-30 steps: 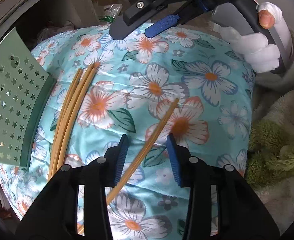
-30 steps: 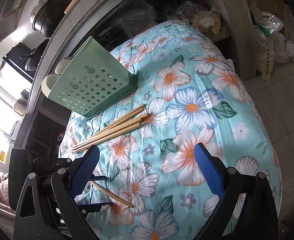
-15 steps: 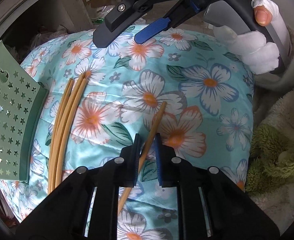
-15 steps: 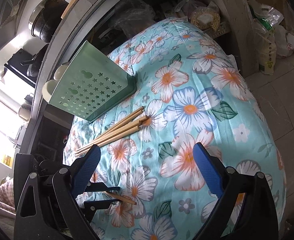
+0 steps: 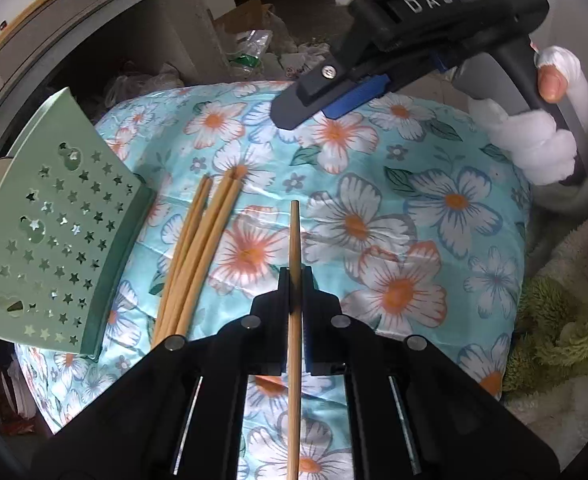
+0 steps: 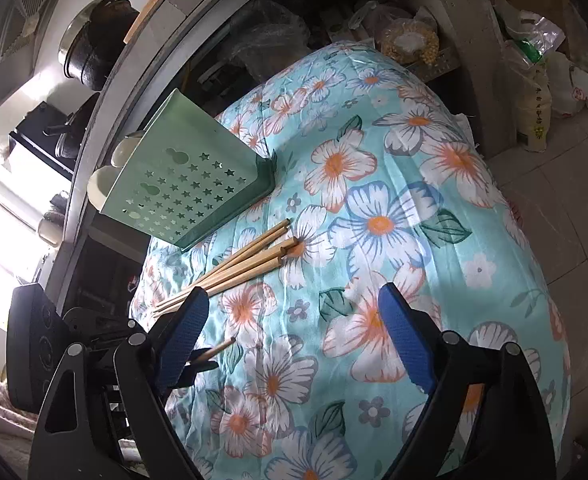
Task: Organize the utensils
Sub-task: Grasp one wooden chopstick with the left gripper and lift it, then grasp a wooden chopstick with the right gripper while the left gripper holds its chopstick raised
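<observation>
A single wooden chopstick (image 5: 294,240) is pinched in my left gripper (image 5: 295,280), which is shut on it and holds it just above the floral cloth (image 5: 414,208), pointing straight ahead. Several more chopsticks (image 5: 198,248) lie in a bundle to its left, beside the tilted green star-punched utensil holder (image 5: 54,232). In the right wrist view, my right gripper (image 6: 290,304) hangs over the cloth with its jaws closing and nothing between them. The bundle (image 6: 246,264) and holder (image 6: 190,184) lie ahead of it on the left. The held chopstick's tip (image 6: 222,348) shows low left.
The cloth-covered table (image 6: 394,208) drops off to a tiled floor on the right. Bags and boxes (image 6: 534,60) crowd the far side. A gloved hand (image 5: 534,140) grips the right tool. A green furry cloth (image 5: 562,320) lies at the table's right edge.
My left jaws closed on the lone chopstick and lifted it off the cloth; it swung from slanted to straight ahead. My right jaws narrowed a little.
</observation>
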The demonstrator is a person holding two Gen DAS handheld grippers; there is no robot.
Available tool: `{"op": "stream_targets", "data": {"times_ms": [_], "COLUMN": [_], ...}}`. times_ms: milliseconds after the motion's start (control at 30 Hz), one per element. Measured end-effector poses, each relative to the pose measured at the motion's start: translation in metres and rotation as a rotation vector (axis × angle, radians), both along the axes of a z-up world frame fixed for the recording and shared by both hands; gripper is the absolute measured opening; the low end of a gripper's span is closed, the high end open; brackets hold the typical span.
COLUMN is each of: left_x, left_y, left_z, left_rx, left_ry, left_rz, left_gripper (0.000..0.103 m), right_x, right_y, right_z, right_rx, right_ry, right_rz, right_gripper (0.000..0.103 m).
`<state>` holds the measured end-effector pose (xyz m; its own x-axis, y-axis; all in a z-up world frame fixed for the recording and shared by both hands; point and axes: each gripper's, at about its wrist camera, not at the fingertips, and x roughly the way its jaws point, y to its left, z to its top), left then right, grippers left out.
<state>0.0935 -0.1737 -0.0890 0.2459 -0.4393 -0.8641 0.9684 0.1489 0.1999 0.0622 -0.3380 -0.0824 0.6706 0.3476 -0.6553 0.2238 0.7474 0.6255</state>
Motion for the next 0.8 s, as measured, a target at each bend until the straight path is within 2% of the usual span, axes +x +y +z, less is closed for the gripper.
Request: {"op": "stream_targets", "data": {"times_ms": [400,600,800], "left_x": [0.029,0.041,0.052], "left_y": [0.038,0.058,0.081], "left_z": [0.035,0.049,0.059], "left_rx": [-0.169,-0.230,-0.304], "left_ry": [-0.052,-0.084,-0.075], "left_rz": [0.215,0.286,0.365], "left_gripper": [0.005,0.005,0.005], "right_x": [0.008,0.015,0.024], "right_y": [0.008,0.014,0.017], "right_z": [0.003,-0.003,-0.023], "right_rx": [0.049,0.132,0.269], "right_ry": [-0.007,0.001,0.048], "right_rz": [0.001,0.000,-0.024], "right_gripper": [0.073,0.065,0.051]}}
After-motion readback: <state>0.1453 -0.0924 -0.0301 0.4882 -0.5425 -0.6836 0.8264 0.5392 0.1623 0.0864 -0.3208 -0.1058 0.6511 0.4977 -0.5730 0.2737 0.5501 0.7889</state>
